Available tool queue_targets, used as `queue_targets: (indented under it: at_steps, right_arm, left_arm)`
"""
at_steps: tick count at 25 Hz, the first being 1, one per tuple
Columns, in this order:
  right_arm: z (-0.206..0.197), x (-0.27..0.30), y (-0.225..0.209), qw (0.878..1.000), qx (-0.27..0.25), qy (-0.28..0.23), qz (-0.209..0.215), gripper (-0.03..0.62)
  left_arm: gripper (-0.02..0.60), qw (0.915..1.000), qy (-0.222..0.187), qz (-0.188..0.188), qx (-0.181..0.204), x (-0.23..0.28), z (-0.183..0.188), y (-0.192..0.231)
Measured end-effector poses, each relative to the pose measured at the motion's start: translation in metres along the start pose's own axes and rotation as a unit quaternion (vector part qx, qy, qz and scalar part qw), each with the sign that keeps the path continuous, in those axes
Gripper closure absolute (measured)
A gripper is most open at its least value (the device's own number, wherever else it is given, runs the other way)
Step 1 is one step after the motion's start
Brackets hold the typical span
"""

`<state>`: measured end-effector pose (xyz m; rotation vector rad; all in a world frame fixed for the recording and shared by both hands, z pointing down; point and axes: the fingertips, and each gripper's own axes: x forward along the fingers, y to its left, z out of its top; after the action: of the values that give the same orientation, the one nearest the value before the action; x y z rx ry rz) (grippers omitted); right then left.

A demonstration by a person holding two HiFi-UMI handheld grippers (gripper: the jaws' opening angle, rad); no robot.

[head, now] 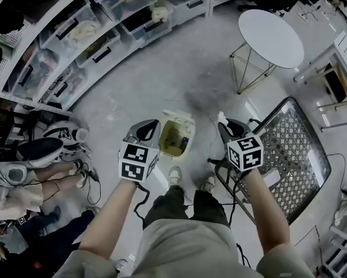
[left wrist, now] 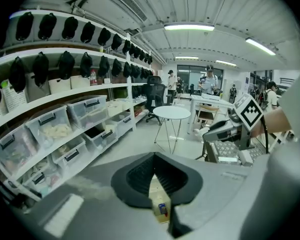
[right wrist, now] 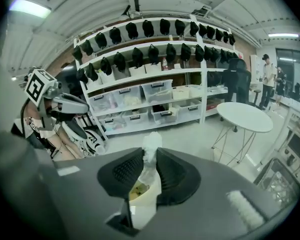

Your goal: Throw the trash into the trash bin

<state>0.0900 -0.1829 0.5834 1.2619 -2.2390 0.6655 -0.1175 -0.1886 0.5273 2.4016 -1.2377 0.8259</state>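
A cream trash bin [head: 176,136] stands on the floor with its lid up, just ahead of the person's shoes. My right gripper [head: 224,122] hangs to the right of the bin, shut on a crumpled white tissue [head: 222,118]. In the right gripper view the tissue [right wrist: 151,150] sticks up between the pads, and the bin [right wrist: 139,194] shows below them. My left gripper [head: 148,131] is at the bin's left side, jaws closed together with nothing in them. Through the slit below its tips [left wrist: 155,156] I see the bin [left wrist: 159,196] with a small blue item inside.
A round white table [head: 271,36] stands at the back right. A mesh-topped table [head: 295,155] is close on the right. Shelves with clear storage boxes [head: 103,33] curve along the left. A seated person [head: 22,178] is at the left edge.
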Motion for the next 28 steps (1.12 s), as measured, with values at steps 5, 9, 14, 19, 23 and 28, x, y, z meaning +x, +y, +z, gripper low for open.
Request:
queue_targets:
  at_steps: [5,9,14,19,23,28]
  right_arm:
    - [-0.007,0.04,0.052,0.999,-0.02,0.026,0.039,0.511]
    - [-0.029,0.073,0.082,0.996,-0.031,0.058,0.066,0.511]
    - [-0.07,0.112,0.114,0.989,-0.039,0.109,0.092,0.511]
    - [-0.111,0.152,0.133,0.983,-0.003,0.15,0.111,0.511]
    - [-0.15,0.186,0.134,0.979,0.011,0.176,0.1,0.511]
    - [-0.196,0.22,0.131,0.974,0.021,0.206,0.093,0.511]
  left_arm:
    - [0.58,0.9995,0.013,0.021,-0.018,-0.019,-0.034,0.034]
    - [0.579,0.9985,0.033,0.027,-0.036,-0.022,-0.065,0.05]
    - [0.579,0.9971,0.037,0.02,-0.063,-0.012,-0.099,0.06]
    - [0.579,0.9958,0.069,0.009,-0.06,0.013,-0.145,0.066]
    - [0.578,0.9933,0.098,-0.004,-0.061,0.039,-0.194,0.065]
    - [0.578,0.9889,0.127,-0.015,-0.076,0.071,-0.244,0.067]
